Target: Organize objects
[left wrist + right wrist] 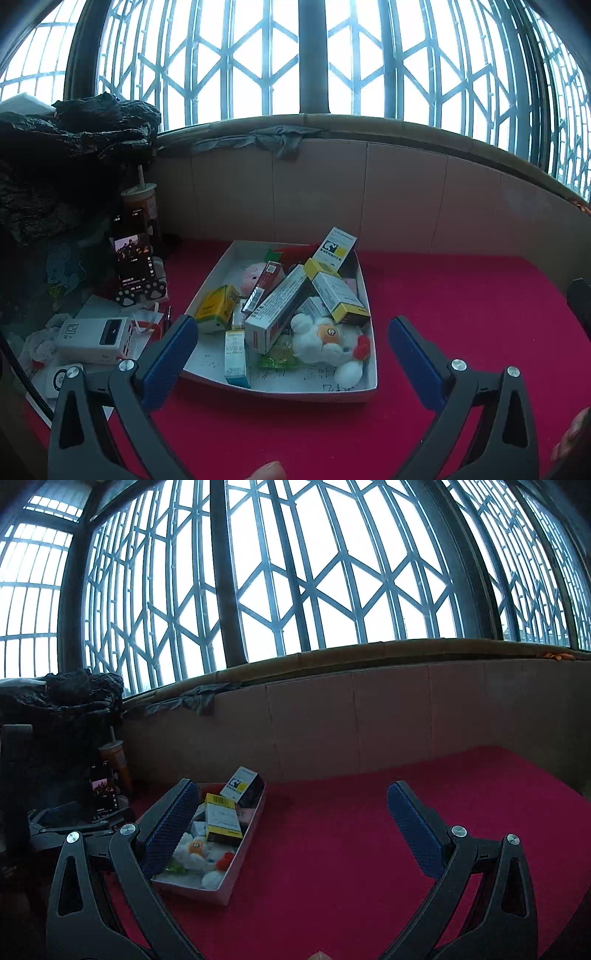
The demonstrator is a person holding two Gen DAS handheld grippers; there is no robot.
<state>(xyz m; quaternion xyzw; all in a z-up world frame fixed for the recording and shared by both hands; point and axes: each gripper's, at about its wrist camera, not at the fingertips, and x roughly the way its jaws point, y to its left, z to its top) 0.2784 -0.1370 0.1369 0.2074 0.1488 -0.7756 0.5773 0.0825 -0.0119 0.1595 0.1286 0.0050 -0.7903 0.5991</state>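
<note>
Tray (207, 280): white, heaped with cartons (275, 314).

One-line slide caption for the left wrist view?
Open left gripper faces a white tray of medicine boxes and a plush toy on red cloth.

window (332, 572): lattice-barred, bright daylight | wall (369, 192): beige tiles below sill | tabletop (351, 849): red cloth

Boxes (280, 310) in tray (317, 393), phone (133, 260) left
</note>
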